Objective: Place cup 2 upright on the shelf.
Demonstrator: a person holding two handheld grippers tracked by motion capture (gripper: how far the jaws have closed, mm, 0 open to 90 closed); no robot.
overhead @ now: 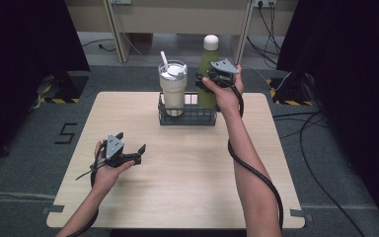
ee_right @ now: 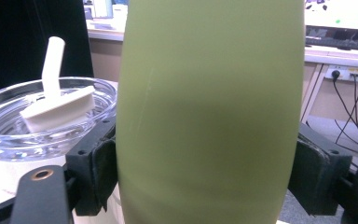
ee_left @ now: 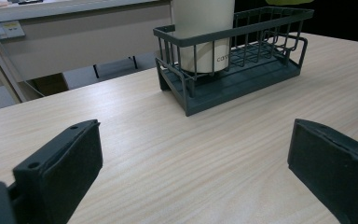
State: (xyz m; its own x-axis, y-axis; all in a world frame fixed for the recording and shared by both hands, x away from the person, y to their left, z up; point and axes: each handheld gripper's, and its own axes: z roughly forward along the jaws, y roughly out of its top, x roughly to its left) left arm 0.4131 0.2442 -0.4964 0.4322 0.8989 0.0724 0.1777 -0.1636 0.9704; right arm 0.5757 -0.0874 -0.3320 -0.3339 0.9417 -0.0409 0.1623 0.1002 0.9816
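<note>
Item in hand: tall olive-green metal bottle with a white cap [overhead: 208,74], standing upright, long axis vertical.
Location of item: at the right end of the dark grey wire basket [overhead: 187,117] near the far edge of the pale wooden surface [overhead: 177,168]. In the left gripper view the basket's right compartment looks vacant, so I judge the bottle lifted clear of the basket floor, though the high view is too coarse to confirm this.
Right tongs [overhead: 203,81]: clamped on the bottle's mid-body from its right side, one pad [ee_right: 98,163] against each flank; the grip is level, square to the bottle's axis.
Left tongs [overhead: 131,148]: jaws wide apart, holding nothing, low over the near-left of the surface, well apart from the basket.
Neighbouring item: cream tumbler with clear lid and white straw [overhead: 172,86], upright in the basket's left compartment, just beside the bottle.
Governing relation: the tumbler's lid sits close to the left-hand pad, so any travel should go straight along the bottle's axis.
Nearer hand: the right.
</note>
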